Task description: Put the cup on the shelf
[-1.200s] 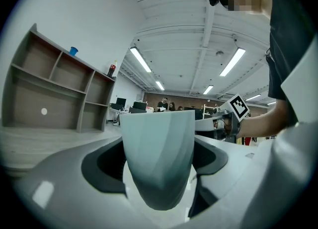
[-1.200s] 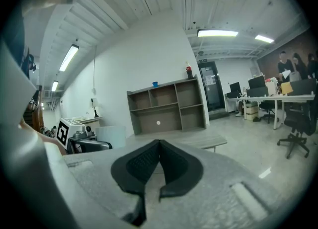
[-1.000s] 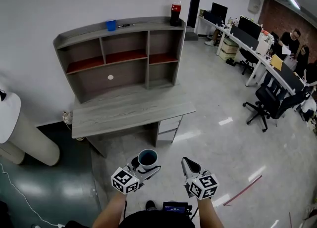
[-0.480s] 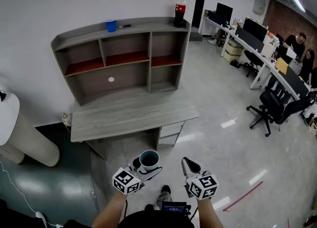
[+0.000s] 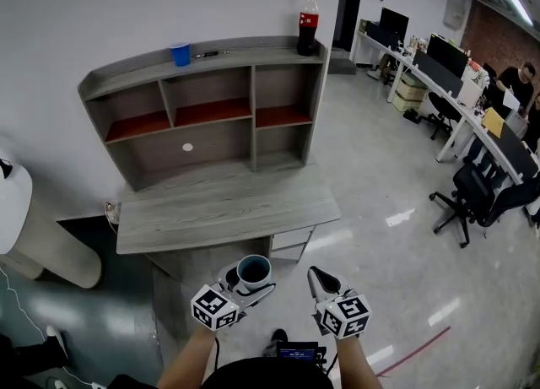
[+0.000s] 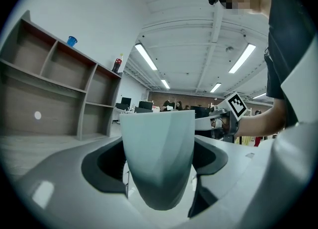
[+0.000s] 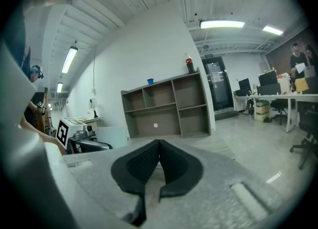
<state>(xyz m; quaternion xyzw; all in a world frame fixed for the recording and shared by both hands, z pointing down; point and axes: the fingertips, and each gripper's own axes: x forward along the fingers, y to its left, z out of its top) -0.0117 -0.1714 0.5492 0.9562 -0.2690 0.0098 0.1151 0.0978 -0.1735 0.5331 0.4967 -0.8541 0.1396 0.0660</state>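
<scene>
The glossy pale grey floor fills the right half of the head view and reflects the ceiling lights. A plain white wall takes the upper left. Against it stands a grey bench with a wood-grain top, and at the back of the bench rises a grey wooden shelf with a curved top board and square compartments. The boards of the upper compartments are red.

At the left edge of the frame lies a large smooth white cylinder. At the right edge are black office chairs on wheels, beside long white desks.

In the lower middle of the frame, the person holds both grippers over the floor, in front of the bench. The left gripper has its black fingers closed on a pale round cup with a dark inside. The cup stands upright, with its mouth up, and its smooth wall narrows toward the bottom. It is well apart from the shelf. The right gripper is just beside it. In the right gripper view its ribbed black fingers are pressed together, with nothing between them.

On the top board of the shelf, a dark cola bottle with a red label stands at the right end. A small blue cup stands toward the left.
</scene>
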